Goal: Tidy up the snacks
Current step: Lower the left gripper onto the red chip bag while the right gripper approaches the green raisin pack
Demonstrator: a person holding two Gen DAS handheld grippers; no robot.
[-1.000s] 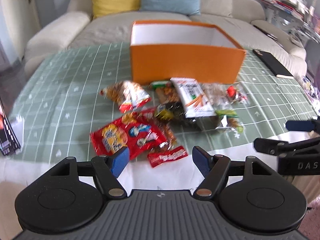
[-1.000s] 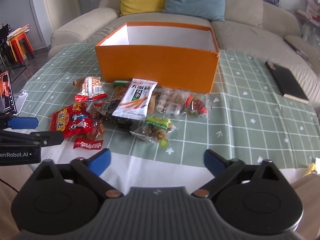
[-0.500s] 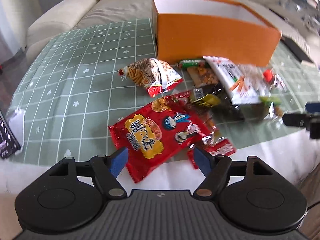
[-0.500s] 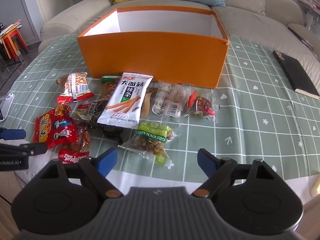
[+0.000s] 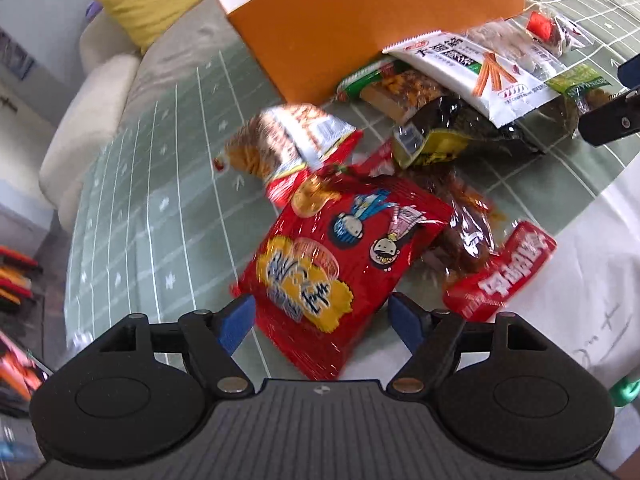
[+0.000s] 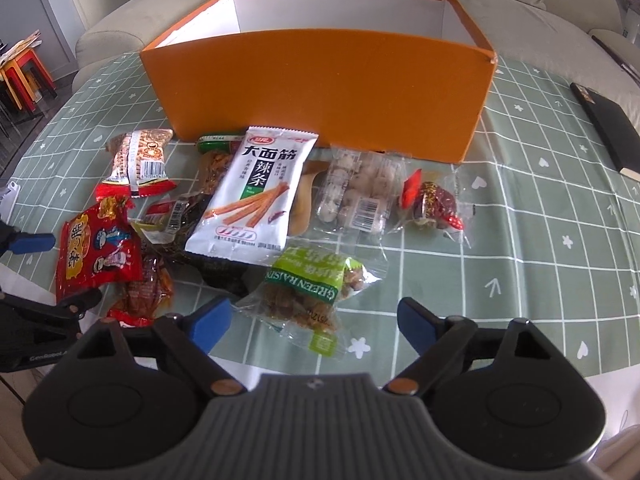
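Observation:
Several snack packets lie in front of an open orange box (image 6: 320, 80) on a green checked tablecloth. My left gripper (image 5: 322, 322) is open, its blue pads on either side of the near end of a big red cartoon packet (image 5: 340, 264), which also shows in the right wrist view (image 6: 96, 252). My right gripper (image 6: 314, 326) is open and empty, low over a green raisin packet (image 6: 312, 292). A white spicy-strip packet (image 6: 256, 196) lies in the middle of the pile.
A small red packet (image 5: 504, 276) and a peanut packet (image 6: 138, 162) lie near the red one. A clear pack of round sweets (image 6: 356, 188) and a red wrapped sweet (image 6: 432, 204) lie right. A black notebook (image 6: 608, 128) sits far right. A sofa with cushions stands behind.
My left gripper has moved forward and down and tilted, so the big red packet now lies between its open pads. My right gripper has moved closer to the raisin packet.

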